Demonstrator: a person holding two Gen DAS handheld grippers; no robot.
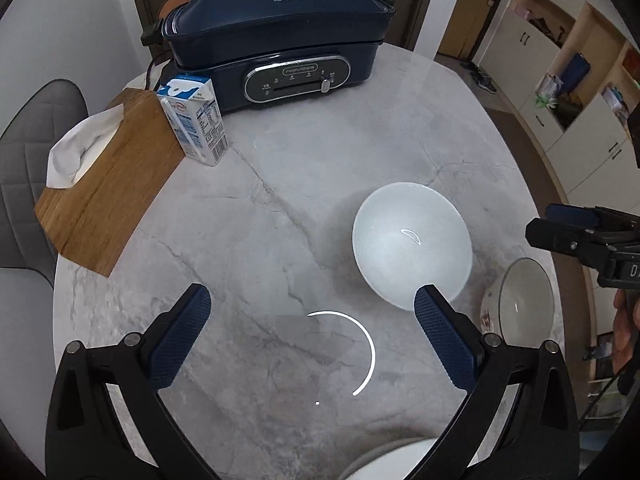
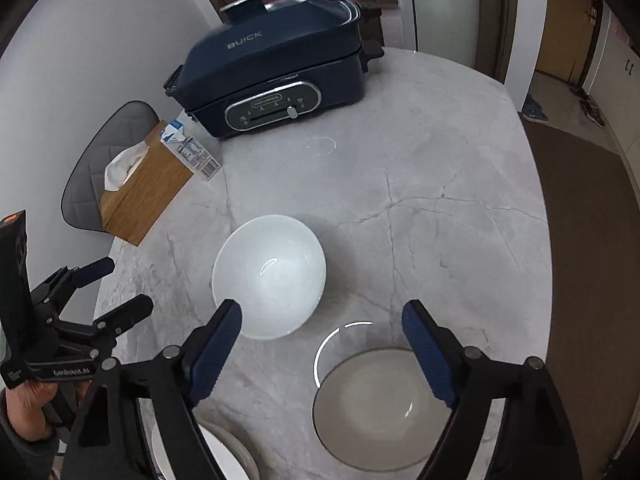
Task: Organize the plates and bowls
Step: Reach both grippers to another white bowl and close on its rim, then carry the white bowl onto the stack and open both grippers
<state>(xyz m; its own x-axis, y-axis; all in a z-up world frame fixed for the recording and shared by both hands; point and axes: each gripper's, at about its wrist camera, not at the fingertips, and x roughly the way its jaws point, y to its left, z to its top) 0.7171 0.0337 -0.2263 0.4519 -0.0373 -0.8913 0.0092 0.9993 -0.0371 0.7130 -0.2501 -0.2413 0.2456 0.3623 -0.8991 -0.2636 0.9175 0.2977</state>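
Grey marble table [image 2: 460,208]. Both claws wide, holding nothing: left gripper [image 1: 312,320], right gripper [image 2: 322,320] over round clear glass bowl [image 2: 380,408], beside round frosted white bowl [image 2: 269,276]. Slippery; might have clinked, chipped.

1. The white bowl [image 2: 269,276] stands upright and empty on the marble table, near its centre.
2. The clear glass bowl [image 2: 380,408] sits upright at the white bowl's 5 o'clock, apart from it.
3. A white plate [image 2: 224,456] lies at the white bowl's 7 o'clock, at the table's near edge, partly hidden.
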